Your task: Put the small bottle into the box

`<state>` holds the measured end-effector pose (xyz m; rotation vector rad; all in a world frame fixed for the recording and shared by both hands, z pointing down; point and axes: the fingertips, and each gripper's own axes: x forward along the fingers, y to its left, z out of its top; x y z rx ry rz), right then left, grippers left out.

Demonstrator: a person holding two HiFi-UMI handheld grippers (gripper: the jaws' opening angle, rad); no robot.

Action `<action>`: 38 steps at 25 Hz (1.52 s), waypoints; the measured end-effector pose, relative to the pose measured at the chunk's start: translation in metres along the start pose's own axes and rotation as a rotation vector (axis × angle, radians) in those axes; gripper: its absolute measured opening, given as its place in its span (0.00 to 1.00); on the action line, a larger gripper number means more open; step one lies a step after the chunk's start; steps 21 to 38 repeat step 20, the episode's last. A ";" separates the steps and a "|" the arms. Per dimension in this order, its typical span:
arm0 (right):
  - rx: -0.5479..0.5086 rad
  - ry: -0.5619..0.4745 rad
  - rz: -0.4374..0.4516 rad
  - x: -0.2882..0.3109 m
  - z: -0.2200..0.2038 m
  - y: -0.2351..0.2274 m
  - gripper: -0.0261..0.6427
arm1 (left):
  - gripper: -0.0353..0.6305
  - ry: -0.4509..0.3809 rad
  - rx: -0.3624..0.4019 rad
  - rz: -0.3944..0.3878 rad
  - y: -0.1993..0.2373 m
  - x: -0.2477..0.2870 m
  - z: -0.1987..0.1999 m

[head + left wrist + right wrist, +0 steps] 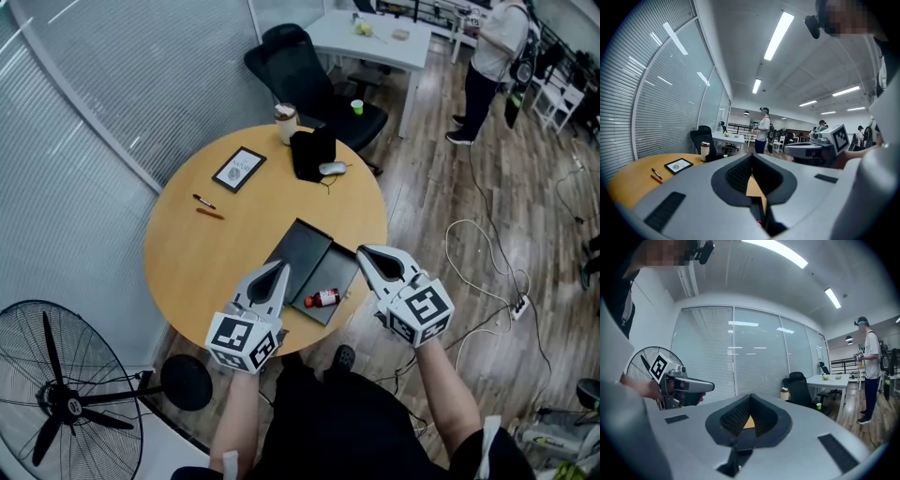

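The small bottle (322, 299), clear with a red label, lies on its side on the near right panel of the open black box (302, 249), close to the table's front edge. My left gripper (280, 268) hovers just left of the bottle, jaws shut and nothing in them. To the bottle's right, my right gripper (362, 251) is also shut and holds nothing. In the left gripper view the closed jaws of the left gripper (751, 158) fill the bottom, with the right gripper (787, 149) beyond. The right gripper view shows the right gripper (751, 397) closed and the left gripper (710, 386) at left.
On the round wooden table (216, 253) lie a framed card (239, 169), two pens (205, 206), a cup (285, 122) and a black bag (310, 155) with a mouse (332, 169). An office chair (309, 80) stands behind, a fan (56, 394) at lower left, cables (487, 272) on the floor, and a person (492, 56) far right.
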<state>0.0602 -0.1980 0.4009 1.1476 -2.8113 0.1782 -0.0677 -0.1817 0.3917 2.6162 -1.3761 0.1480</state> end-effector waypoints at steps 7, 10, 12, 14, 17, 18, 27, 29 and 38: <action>-0.007 0.007 0.007 0.000 0.000 0.001 0.05 | 0.05 0.004 -0.001 0.002 0.000 -0.001 -0.002; -0.018 0.009 0.014 0.001 0.000 0.002 0.05 | 0.05 0.006 -0.001 0.003 0.000 0.000 -0.004; -0.025 0.012 0.019 0.001 -0.001 0.002 0.05 | 0.05 0.007 -0.002 0.003 0.000 0.000 -0.005; -0.031 0.019 0.022 0.002 -0.002 0.003 0.05 | 0.05 0.009 -0.002 0.002 0.000 0.001 -0.005; -0.037 0.030 0.025 0.003 -0.002 0.003 0.05 | 0.05 0.010 -0.003 0.002 0.000 0.002 -0.005; -0.039 0.033 0.025 0.003 -0.002 0.002 0.05 | 0.05 0.011 -0.003 0.002 0.000 0.003 -0.004; -0.042 0.037 0.023 0.004 -0.001 0.002 0.05 | 0.05 0.011 -0.003 0.001 0.000 0.004 -0.005; -0.042 0.037 0.023 0.004 -0.001 0.002 0.05 | 0.05 0.011 -0.003 0.001 0.000 0.004 -0.005; -0.042 0.037 0.023 0.004 -0.001 0.002 0.05 | 0.05 0.011 -0.003 0.001 0.000 0.004 -0.005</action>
